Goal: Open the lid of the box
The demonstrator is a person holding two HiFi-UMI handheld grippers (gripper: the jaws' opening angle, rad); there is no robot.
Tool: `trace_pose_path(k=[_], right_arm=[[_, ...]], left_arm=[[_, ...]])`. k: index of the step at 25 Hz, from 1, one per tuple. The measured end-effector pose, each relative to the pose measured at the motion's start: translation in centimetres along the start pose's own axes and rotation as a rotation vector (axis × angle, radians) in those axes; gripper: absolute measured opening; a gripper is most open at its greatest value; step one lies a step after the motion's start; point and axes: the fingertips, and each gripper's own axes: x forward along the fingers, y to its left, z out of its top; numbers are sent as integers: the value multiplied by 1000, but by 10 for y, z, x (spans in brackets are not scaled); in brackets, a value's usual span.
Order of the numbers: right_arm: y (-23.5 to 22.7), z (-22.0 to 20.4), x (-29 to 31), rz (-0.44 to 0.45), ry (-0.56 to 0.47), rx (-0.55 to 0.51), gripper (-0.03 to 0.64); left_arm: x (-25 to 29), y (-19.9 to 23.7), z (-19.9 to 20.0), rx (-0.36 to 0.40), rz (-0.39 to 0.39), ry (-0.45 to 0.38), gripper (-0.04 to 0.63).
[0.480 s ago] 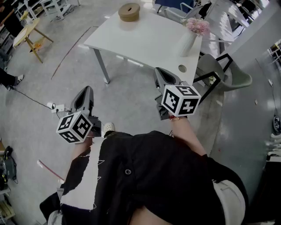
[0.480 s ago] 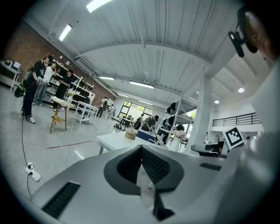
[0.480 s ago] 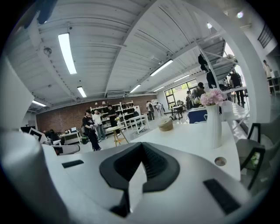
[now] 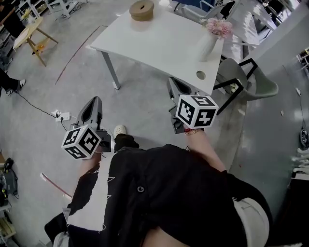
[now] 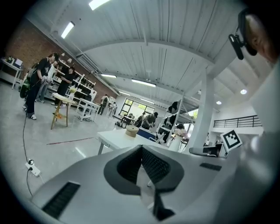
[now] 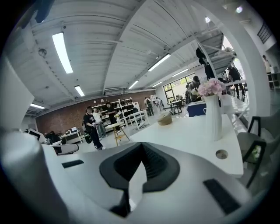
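Observation:
The box [image 4: 142, 10] is a round, tan one with its lid on, standing at the far edge of the white table [image 4: 159, 46]. It also shows small in the left gripper view as the box [image 5: 132, 131] and in the right gripper view as the box [image 6: 165, 118]. My left gripper [image 4: 95, 99] hangs over the floor, well short of the table, shut and empty [image 5: 141, 148]. My right gripper [image 4: 173, 80] is just off the table's near edge, also shut with nothing in it [image 6: 141, 144].
A white vase of pink flowers [image 4: 208, 41] stands on the table's right side near a cable hole [image 4: 201, 75]. A grey chair [image 4: 251, 79] sits to the right of the table. A power strip with its cord [image 4: 60, 116] lies on the floor at left. People [image 5: 37, 85] stand in the distance.
The person's foot has stepped forward a little toward the table. Both grippers stay shut and keep almost the same places.

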Motion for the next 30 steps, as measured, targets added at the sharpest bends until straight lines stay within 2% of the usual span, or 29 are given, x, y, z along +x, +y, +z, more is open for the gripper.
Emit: trace_pose_path(k=[7, 14, 19, 24, 30], right_arm=[[-16, -9, 47, -35, 55, 22, 3], [-27, 18, 112, -81, 77, 26, 3], [-31, 45, 164, -103, 61, 51, 3], [-25, 68, 218, -105, 46, 59, 3], [-24, 70, 275, -113, 59, 93, 3]], left_arm=[[47, 28, 1, -7, -26, 39, 9], [129, 56, 41, -92, -93, 40, 9], [179, 75, 76, -62, -155, 48, 9], [220, 103, 109, -68, -204, 26, 9], [252, 142, 119, -53, -216, 60, 9]])
